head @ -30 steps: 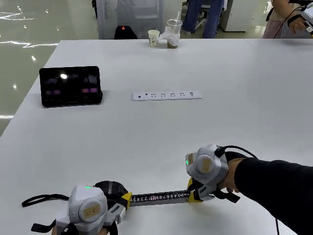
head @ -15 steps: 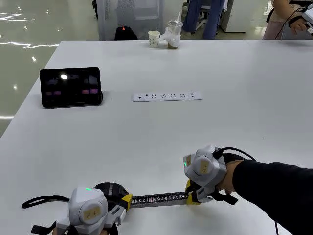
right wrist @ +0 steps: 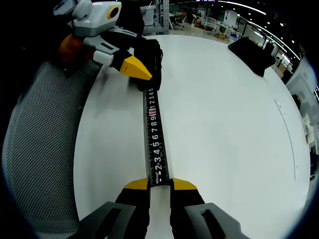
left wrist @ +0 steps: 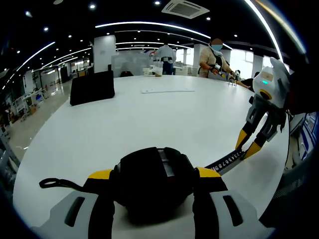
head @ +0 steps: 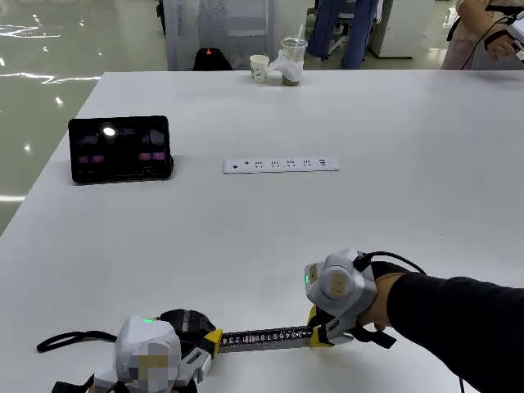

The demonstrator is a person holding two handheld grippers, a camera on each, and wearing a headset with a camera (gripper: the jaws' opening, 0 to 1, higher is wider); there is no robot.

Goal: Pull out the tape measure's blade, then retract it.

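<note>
The black tape measure case (head: 187, 321) rests on the white table (head: 270, 237) near its front edge, and my left gripper (head: 196, 342) is shut on it. In the left gripper view the case (left wrist: 152, 179) sits between the yellow-tipped jaws. The blade (head: 266, 336) runs flat to the right, printed numbers up, to my right gripper (head: 316, 331), which is shut on its end. In the right gripper view the blade (right wrist: 155, 139) leads from between the right gripper's (right wrist: 159, 185) jaws up to the case (right wrist: 152, 57) and the left gripper (right wrist: 130, 68). The left gripper view shows the right gripper (left wrist: 247, 147) pinching the blade (left wrist: 227, 161).
A dark tablet (head: 120, 148) stands at the left of the table. A white power strip (head: 280, 164) lies in the middle, and cups (head: 278, 62) stand at the far edge. The case's black strap (head: 70, 337) trails left. A grey mesh chair (right wrist: 35, 149) is beside the table.
My right gripper has moved slightly left toward the case, so the exposed blade is a little shorter. The left gripper and case have stayed put. The head camera has tilted a little.
</note>
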